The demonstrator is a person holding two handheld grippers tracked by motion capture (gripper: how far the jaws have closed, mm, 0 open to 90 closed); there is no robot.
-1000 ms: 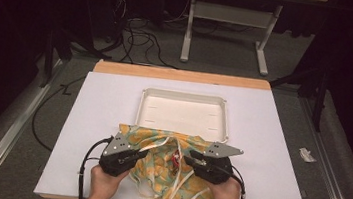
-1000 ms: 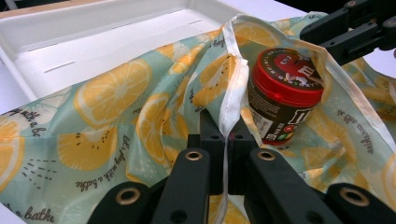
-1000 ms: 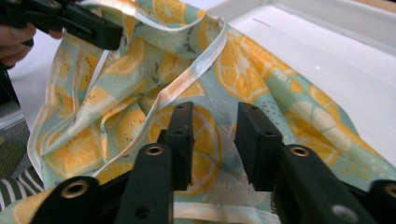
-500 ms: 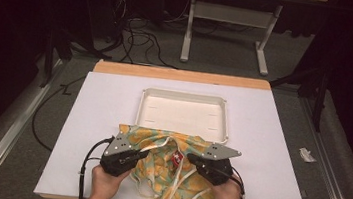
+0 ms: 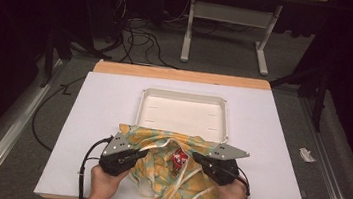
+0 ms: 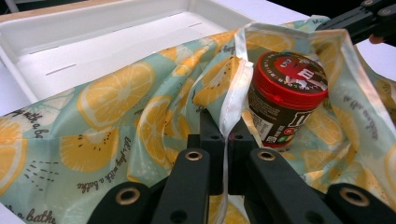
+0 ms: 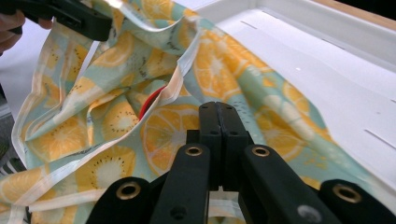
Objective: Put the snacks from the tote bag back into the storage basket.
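The bag point(image 5: 166, 171), a lemon-print cloth one with pale trim, lies crumpled at the near edge of the table point(image 5: 91, 120), its far edge overlapping the near rim of the white tray point(image 5: 183, 113). The left gripper point(image 5: 144, 152) sits at 9 o'clock of the bag and its jaws are fully closed on the pale hem of the bag's mouth, as the left gripper view confirms point(image 6: 224, 140). The right gripper point(image 5: 197, 158) sits at 3 o'clock; its jaws have just been closing and now stand pressed together with bag cloth between them point(image 7: 218, 116). The jar point(image 6: 286, 100), dark with a red lid, lies inside the open mouth between the 2 grippers, tipped on its side with the lid toward the tray at 12 o'clock. From the left jaws it lies just ahead at 1 o'clock, almost touching the held hem; from the right jaws only a red sliver of the lid point(image 7: 148, 106) shows past a fold at 10 o'clock. The left gripper appears the nearer of the 2. Judgement: the coming move turns on spreading the mouth sideways so the jar comes free. Against the earlier frames, both hands hold the same places; only the right jaws differ, now shut.
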